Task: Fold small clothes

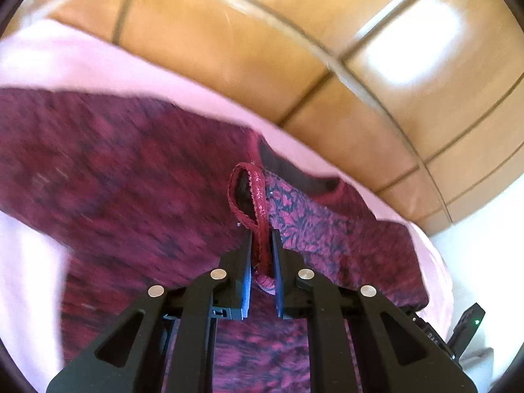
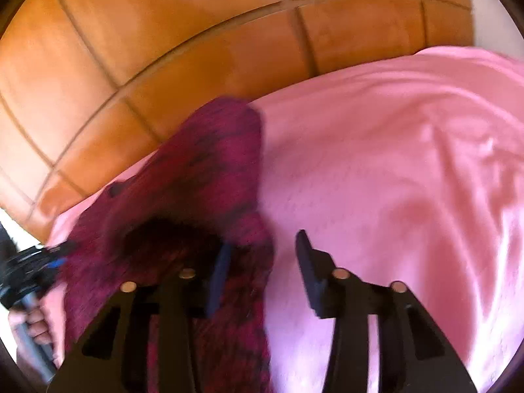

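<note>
**Maroon garment on a pink sheet, held at its strap by the left gripper**

Left wrist view. At far left, a pink sheet point(image 1: 82, 62) covers the work surface, its far edge meeting an orange-brown tiled floor point(image 1: 229, 32) with dark grout lines. On the sheet lies a maroon patterned garment point(image 1: 114, 170), spread across most of the lower frame; its cloth is blurred at left and sharper toward the centre, where a floral print shows. A narrow red strap point(image 1: 258, 203) rises from the garment's upper edge, forms a loop, and runs down between the two black fingers of the left gripper point(image 1: 262, 239). The jaws stand narrow, pinching this strap, whose end emerges below the pads. At lower right, a black device with a green light point(image 1: 471, 324) sits at the sheet's edge.

Right wrist view. At far left, a hand point(image 2: 36, 324) grasps the handle of the other tool, whose black and blue parts touch the garment's edge. The garment point(image 2: 203, 170) lies in a long band from the sheet's far edge down to the frame's bottom, partly lifted and blurred. The right gripper point(image 2: 260, 252) stands wide apart: its left finger point(image 2: 217, 278) rests against the cloth, while its right finger point(image 2: 311, 262) hangs over bare pink sheet point(image 2: 393, 163). Nothing is clamped between them. The tiled floor point(image 2: 147, 32) fills the upper left.
</note>
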`<state>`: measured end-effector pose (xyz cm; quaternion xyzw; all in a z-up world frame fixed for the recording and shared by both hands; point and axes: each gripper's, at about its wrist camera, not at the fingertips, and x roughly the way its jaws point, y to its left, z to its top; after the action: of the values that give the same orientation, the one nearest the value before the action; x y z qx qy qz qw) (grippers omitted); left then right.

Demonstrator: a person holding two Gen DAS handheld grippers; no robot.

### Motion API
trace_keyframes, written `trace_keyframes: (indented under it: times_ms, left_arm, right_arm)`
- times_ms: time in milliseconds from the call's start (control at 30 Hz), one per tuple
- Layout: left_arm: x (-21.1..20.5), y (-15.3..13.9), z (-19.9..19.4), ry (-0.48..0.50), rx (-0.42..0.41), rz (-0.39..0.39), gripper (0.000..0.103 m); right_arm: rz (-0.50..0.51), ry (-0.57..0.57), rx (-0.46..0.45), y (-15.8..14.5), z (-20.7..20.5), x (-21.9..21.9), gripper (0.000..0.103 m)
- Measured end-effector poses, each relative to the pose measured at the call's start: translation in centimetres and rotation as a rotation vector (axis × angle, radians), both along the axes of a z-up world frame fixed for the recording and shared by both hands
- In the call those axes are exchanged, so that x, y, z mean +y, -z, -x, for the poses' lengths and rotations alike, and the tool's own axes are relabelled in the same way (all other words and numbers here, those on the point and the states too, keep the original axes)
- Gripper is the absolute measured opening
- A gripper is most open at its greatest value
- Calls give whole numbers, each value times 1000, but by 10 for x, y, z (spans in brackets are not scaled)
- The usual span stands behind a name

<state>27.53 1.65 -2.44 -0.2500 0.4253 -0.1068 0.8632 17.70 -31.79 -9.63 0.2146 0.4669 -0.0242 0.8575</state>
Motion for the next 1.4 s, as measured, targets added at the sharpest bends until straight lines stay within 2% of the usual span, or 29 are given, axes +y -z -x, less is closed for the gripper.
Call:
trace_keyframes:
  times_ms: [100,200,267,367,467,533,633,700,800,867,933,1033,1133,1167,1233,1333,1400]
  left_arm:
    - [17,9,-2,-31,31,-73,10]
    - [15,36,-3,-13,95,-148,10]
    - [14,38,0,-14,72,-154,10]
    - [16,33,4,-12,56,-123,10]
    - [15,27,5,7,23,-135,10]
    - [11,24,4,15,9,-142,10]
    - [11,20,1,18,-2,-149,10]
    - [13,17,3,15,-6,-147,10]
    - [16,14,-1,-30,-10,-199,10]
    - [22,19,-5,-57,8,-214,10]
    - [24,30,-9,-51,42,-210,10]
    - [18,37,-3,-32,7,-257,10]
    - [30,37,0,-50,21,-156,14]
    - [38,37,2,-57,30,-113,19]
    - [50,31,9,-75,33,-81,27]
    - [80,19,31,-121,23,-10,29]
    - [116,15,49,-191,25,30,29]
  right_arm:
    - [9,15,36,19,-6,1,34]
    - [31,-2,39,18,-7,6,35]
    - [20,-15,50,15,-5,4,35]
    - [67,-88,61,0,9,5,35]
    - [116,-157,10,-29,27,5,35]
    - [103,-178,-53,-52,28,9,35]
    - [73,-227,-112,-70,14,28,35]
    - [79,-276,-110,-62,-11,53,35]
    - [108,-274,-21,-31,-35,76,34]
    - [89,-264,40,-5,-41,84,34]
    - [145,-259,-9,10,-34,93,34]
    - [163,-246,-46,13,-28,91,35]
    - [219,-248,-63,15,-23,98,35]
    - [245,-250,-65,14,-22,102,35]
    - [262,-249,-68,14,-21,105,36]
    - [267,-248,-75,16,-19,108,36]
    - [275,-248,-79,13,-14,106,36]
